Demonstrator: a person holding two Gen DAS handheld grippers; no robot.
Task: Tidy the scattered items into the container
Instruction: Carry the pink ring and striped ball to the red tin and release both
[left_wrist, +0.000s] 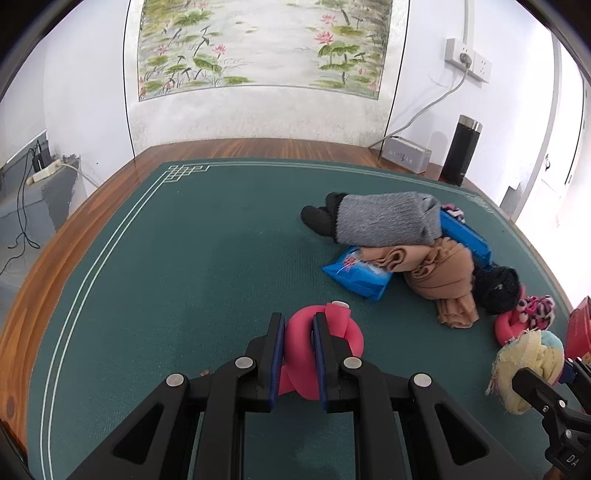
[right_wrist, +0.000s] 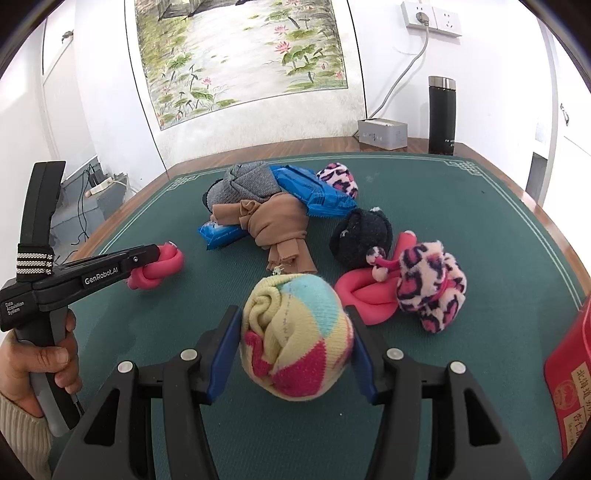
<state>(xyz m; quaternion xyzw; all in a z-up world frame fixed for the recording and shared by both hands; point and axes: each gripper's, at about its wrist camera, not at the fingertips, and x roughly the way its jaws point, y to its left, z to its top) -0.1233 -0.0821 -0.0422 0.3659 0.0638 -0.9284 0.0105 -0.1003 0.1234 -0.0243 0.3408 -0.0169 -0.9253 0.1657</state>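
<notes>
Left tongs (left_wrist: 299, 354) clenched on a knotted pink tube (left_wrist: 325, 350), pads pinching one loop of it; the knot sits low over the green mat (left_wrist: 184, 258) near the mat's left-centre, whether it touches the mat cannot be told. In the right wrist view the same left tongs (right_wrist: 147, 258) come in from the left, with a hand (right_wrist: 40, 365) in a cream knit cuff gripping the handle. Right tongs (right_wrist: 291, 339) grasping a rolled sock ball (right_wrist: 295, 336), yellow, pink and pale blue, both blue pads pressed on its sides. Remaining items lie scattered on the surface beyond: a grey-and-black sock roll (right_wrist: 247, 181) lying on a blue wipes pack (right_wrist: 221, 232), a tan stocking bundle (right_wrist: 277, 221) draped across that pack, a second blue pack (right_wrist: 310, 188) behind it, a pink leopard-print roll (right_wrist: 340, 179) at the far end of that pack. Nearer the right tongs: a black sock ball (right_wrist: 362, 236), another pink tube (right_wrist: 365, 295) looped flat on the mat, a second leopard-print fuzzy bundle (right_wrist: 432, 288) resting on that tube. A red container (right_wrist: 569, 380) with Chinese lettering sits at the right edge of the surface, only partly in frame. At the far edge stand a black flask (right_wrist: 441, 114) and a grey box (right_wrist: 382, 133), well apart from the pile.
</notes>
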